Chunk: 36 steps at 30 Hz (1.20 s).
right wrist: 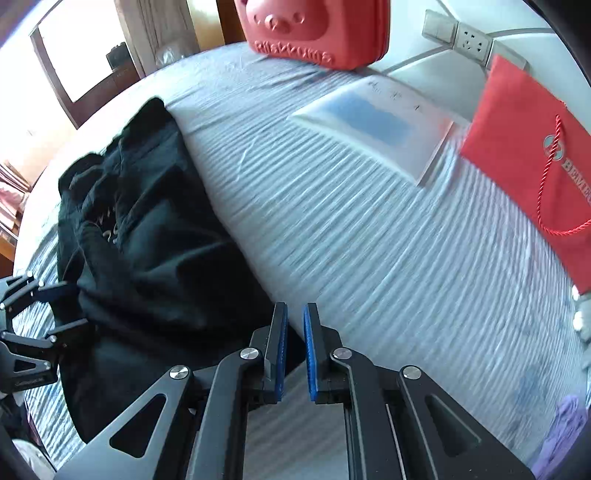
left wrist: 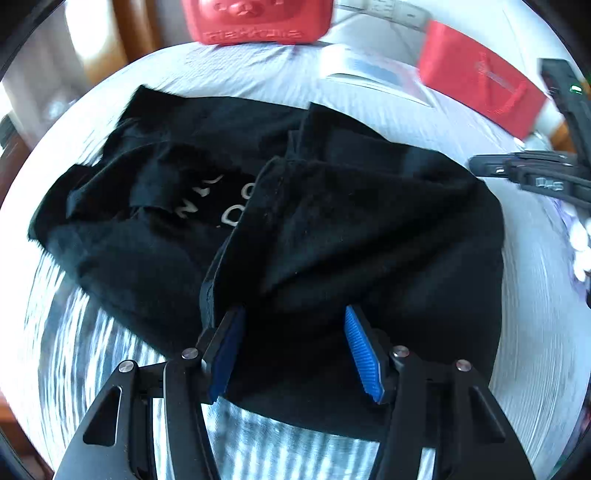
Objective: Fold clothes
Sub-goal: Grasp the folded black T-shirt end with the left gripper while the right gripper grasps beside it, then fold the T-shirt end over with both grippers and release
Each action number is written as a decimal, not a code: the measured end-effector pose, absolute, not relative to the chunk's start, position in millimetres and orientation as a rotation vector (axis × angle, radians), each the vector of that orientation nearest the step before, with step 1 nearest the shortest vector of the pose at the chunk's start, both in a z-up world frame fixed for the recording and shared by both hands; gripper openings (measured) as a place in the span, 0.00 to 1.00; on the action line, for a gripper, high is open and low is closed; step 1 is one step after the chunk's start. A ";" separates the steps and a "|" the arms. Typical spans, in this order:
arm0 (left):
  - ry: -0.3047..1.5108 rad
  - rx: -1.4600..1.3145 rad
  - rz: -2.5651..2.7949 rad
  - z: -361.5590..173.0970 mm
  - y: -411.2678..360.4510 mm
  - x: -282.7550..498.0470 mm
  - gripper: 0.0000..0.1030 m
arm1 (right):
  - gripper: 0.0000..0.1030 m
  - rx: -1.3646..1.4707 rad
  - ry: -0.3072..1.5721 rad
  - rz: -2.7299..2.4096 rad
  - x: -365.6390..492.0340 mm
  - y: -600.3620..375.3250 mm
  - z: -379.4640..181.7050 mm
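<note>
**Black shirt bunched on the bed, both hand-held grippers over its near edge**

I see the striped bed (right wrist: 369,240) filling both views. The black shirt (left wrist: 258,229) lies crumpled on it, with pale lettering showing between folds, directly ahead of my left hand-held gripper (left wrist: 295,347) and to the left of my right hand-held gripper (right wrist: 295,350). Far beyond both sit a red case (right wrist: 317,29), a red bag (right wrist: 535,155) and a white sheet (right wrist: 376,122). My left jaws stand spread over the shirt's near edge, cloth between them, pads not pressing it. My right jaws are almost pressed together, a narrow gap left; I see nothing pinched, only bed beneath, just beside the shirt's right edge.
</note>
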State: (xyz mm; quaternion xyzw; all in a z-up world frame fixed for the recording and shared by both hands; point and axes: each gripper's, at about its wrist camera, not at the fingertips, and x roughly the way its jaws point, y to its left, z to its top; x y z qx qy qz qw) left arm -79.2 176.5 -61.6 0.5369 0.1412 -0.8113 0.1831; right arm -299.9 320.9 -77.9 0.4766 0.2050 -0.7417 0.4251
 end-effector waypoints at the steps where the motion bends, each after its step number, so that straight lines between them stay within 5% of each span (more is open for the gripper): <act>1: 0.416 1.497 -2.283 -55.4 181.1 -76.3 0.55 | 0.19 1.158 0.474 -1.829 -302.4 328.9 -70.2; 3: 0.446 1.449 -2.275 -40.3 200.3 -65.0 0.55 | 0.38 1.096 0.506 -1.762 -296.7 339.9 -64.4; 4: 0.461 1.424 -2.270 -32.7 209.9 -59.3 0.57 | 0.55 1.066 0.549 -1.725 -291.3 344.2 -63.9; 5: 0.476 1.403 -2.265 -25.8 219.7 -54.0 0.66 | 0.61 1.036 0.590 -1.687 -285.9 348.5 -63.5; 7: 0.503 1.405 -2.241 -24.5 244.4 -49.5 0.75 | 0.61 0.983 0.662 -1.613 -276.0 356.0 -64.1; 16: 0.673 1.414 -2.065 -47.6 297.7 -39.8 0.75 | 0.61 0.896 0.793 -1.434 -256.0 356.1 -89.1; 25: 0.661 1.354 -1.968 -53.4 305.0 -49.7 0.75 | 0.61 0.762 0.926 -1.355 -250.3 336.5 -104.8; 26: 0.651 1.352 -1.969 -52.6 305.9 -50.4 0.73 | 0.57 0.786 0.900 -1.349 -253.0 336.0 -106.9; 30: 0.638 1.356 -2.040 -43.2 308.7 -52.5 0.22 | 0.41 0.863 0.814 -1.354 -261.4 335.6 -109.0; 32: 0.637 1.363 -2.061 -37.9 309.9 -52.8 0.14 | 0.23 0.897 0.786 -1.355 -262.7 335.5 -107.3; 36: 0.641 1.341 -2.112 -17.9 305.2 -46.7 0.09 | 0.20 0.914 0.739 -1.369 -259.3 334.1 -91.5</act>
